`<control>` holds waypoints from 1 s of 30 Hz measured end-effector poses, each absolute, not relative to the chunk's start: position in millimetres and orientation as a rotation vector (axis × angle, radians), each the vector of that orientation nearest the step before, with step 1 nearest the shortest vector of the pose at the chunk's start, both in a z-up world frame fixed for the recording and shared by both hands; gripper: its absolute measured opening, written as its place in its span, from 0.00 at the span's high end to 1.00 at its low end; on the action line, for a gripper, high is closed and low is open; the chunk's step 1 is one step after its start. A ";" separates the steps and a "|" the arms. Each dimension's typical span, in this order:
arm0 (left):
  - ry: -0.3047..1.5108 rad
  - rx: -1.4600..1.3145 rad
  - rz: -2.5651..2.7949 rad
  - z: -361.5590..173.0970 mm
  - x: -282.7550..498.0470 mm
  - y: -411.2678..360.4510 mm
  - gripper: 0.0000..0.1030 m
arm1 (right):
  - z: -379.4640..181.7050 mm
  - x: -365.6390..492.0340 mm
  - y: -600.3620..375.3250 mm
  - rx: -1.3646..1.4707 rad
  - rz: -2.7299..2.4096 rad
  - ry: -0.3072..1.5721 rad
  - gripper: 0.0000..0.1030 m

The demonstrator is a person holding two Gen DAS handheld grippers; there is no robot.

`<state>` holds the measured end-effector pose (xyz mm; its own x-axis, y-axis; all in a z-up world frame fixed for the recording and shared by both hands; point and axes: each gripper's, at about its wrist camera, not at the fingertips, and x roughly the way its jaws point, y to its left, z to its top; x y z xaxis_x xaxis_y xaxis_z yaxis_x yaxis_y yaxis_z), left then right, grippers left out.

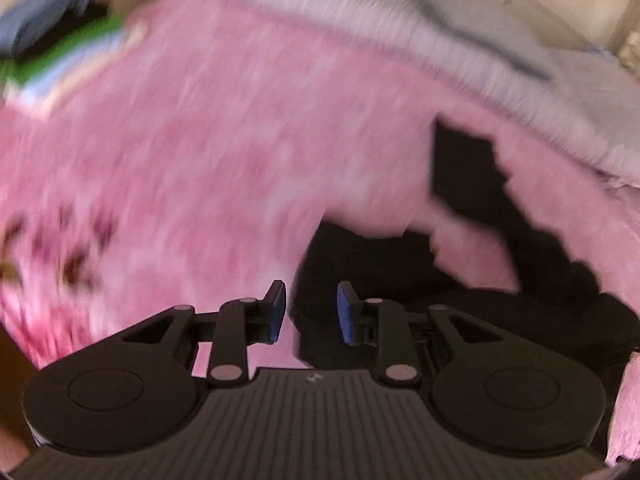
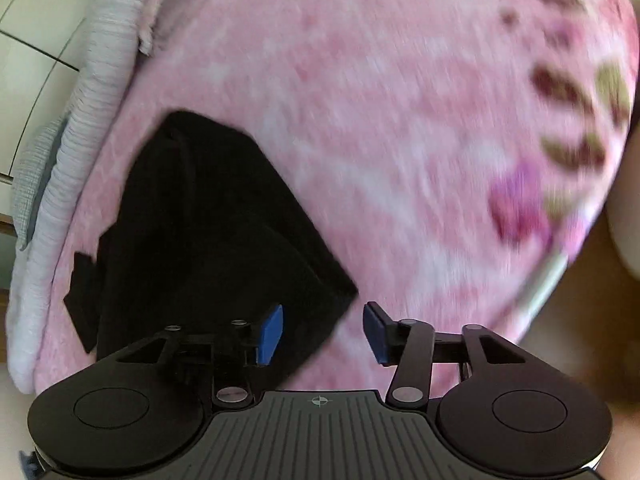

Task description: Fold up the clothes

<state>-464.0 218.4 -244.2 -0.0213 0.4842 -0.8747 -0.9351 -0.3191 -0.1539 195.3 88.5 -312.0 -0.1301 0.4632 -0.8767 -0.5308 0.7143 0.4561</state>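
Note:
A black garment (image 1: 400, 272) lies crumpled on a pink fleece blanket (image 1: 220, 140), blurred in the left wrist view. My left gripper (image 1: 312, 312) hovers over the garment's left edge with its blue pads apart and nothing pinched between them. In the right wrist view the same black garment (image 2: 208, 240) lies as a folded wedge on the pink blanket (image 2: 400, 120). My right gripper (image 2: 323, 330) is open above the wedge's lower right corner. Its left finger is over the black cloth and its right finger is over pink blanket. Neither gripper holds anything.
A pale ribbed cover (image 1: 400, 28) (image 2: 92, 120) borders the blanket's far edge. A blurred pile of blue and green cloth (image 1: 52, 40) sits at the upper left. Pale floor tiles (image 2: 24, 60) show beyond the bed edge. The blanket carries a flower print (image 2: 560, 140) at right.

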 end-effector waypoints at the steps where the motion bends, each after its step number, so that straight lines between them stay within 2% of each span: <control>1: 0.571 -1.153 1.601 -256.3 -465.3 211.3 0.79 | -319.8 192.8 84.3 -0.052 0.848 1.494 0.50; 6: 0.415 -1.401 1.590 -301.2 -469.1 181.3 0.78 | -341.2 180.3 79.9 0.000 0.837 1.549 0.48; 16: 0.369 -1.392 1.533 -319.7 -482.3 193.0 0.77 | -306.9 175.5 145.4 0.024 1.024 1.259 0.48; 20: 0.344 -1.378 1.487 -320.1 -483.6 212.5 0.77 | -330.5 179.6 179.6 -0.078 1.008 1.203 0.48; 23: 0.335 -1.371 1.461 -320.3 -483.4 224.8 0.77 | -355.6 184.5 190.6 -0.102 1.030 1.232 0.48; 24: 0.336 -1.370 1.454 -320.9 -483.3 228.5 0.77 | -357.9 183.6 188.7 -0.092 1.053 1.260 0.57; 25: 0.337 -1.368 1.446 -321.3 -483.2 232.1 0.77 | -359.2 182.3 186.3 -0.083 1.078 1.283 0.82; 27: 0.346 -1.357 1.430 -320.5 -482.1 236.4 0.77 | -342.8 175.4 171.9 -0.103 1.154 1.243 0.88; 30: 0.361 -1.354 1.411 -318.9 -481.6 241.2 0.78 | -312.3 183.5 131.5 -0.071 1.149 1.234 0.89</control>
<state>-481.6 241.2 -318.9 0.2462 0.4750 -0.8448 -0.8221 -0.3593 -0.4416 183.5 131.5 -312.3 -0.1143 0.6421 -0.7581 -0.7106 0.4804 0.5140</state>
